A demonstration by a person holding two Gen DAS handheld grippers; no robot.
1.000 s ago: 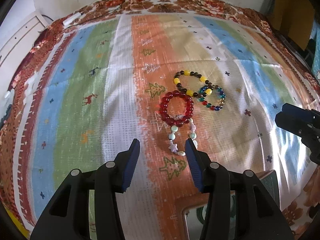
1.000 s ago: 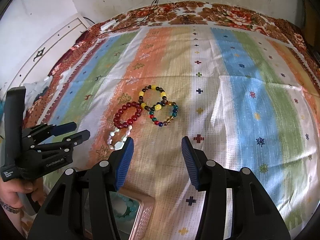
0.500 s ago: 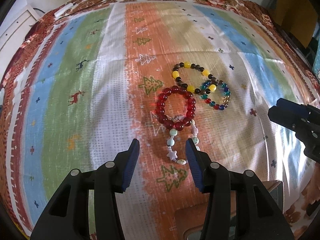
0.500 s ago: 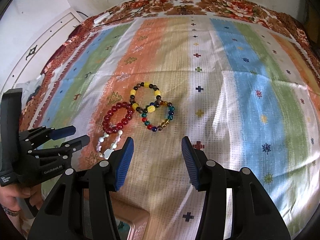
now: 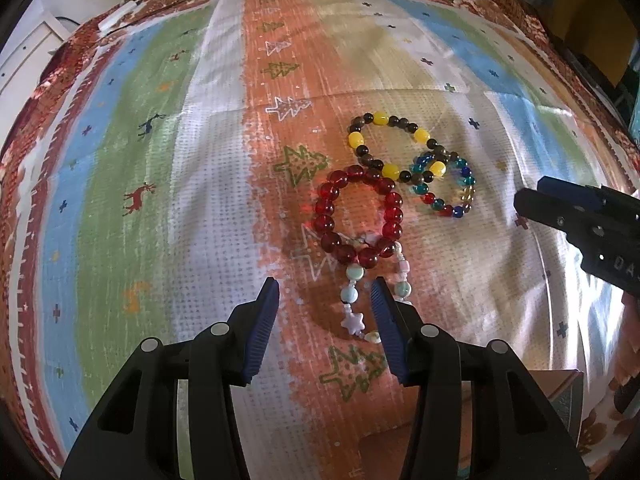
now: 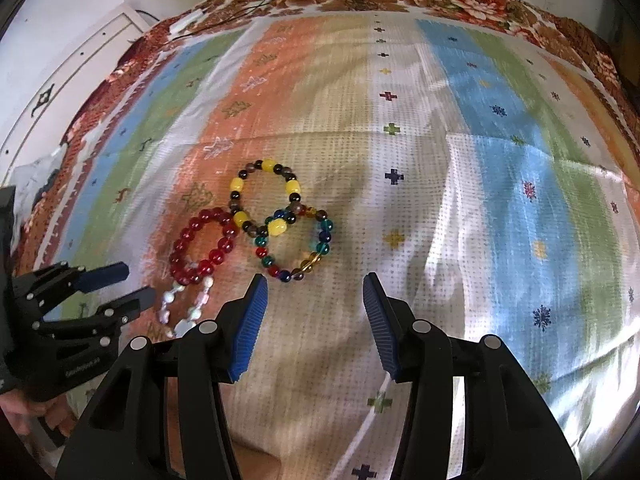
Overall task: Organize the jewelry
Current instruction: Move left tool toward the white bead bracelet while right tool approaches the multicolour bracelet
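Left wrist view showed the left gripper [image 5: 324, 308] tilted steeply down over a striped, patterned cloth [image 5: 168, 184], its blue-padded fingers [image 5: 262, 332] spread and gripping nothing. Between those fingers, toward the right-hand one, lay the near end of a pale bracelet [image 5: 354, 300] of mint beads and a star charm, stretched into a narrow loop whose long axis ran away from the camera, roughly in line with the fingers' pointing direction. That alignment looked like the relation the next move would turn on: the pale strand sat directly below and ahead of the left fingers, nearer to this hand than to the other.

Just beyond, touching the pale strand's far end, was a ring of dark red beads, the red bracelet [image 5: 360, 216]. Farther still and to the right, a yellow-and-brown bracelet [image 5: 390, 144] overlapped a multicoloured bracelet [image 5: 448, 184].

Right wrist view showed the right gripper [image 6: 314, 312] likewise spread and empty, with the multicoloured bracelet [image 6: 296, 244] lying just ahead of its left finger and off to that side, not between the two. The corner of a box [image 5: 568, 392] showed at the lower right of the left view; its contents could not be made out.
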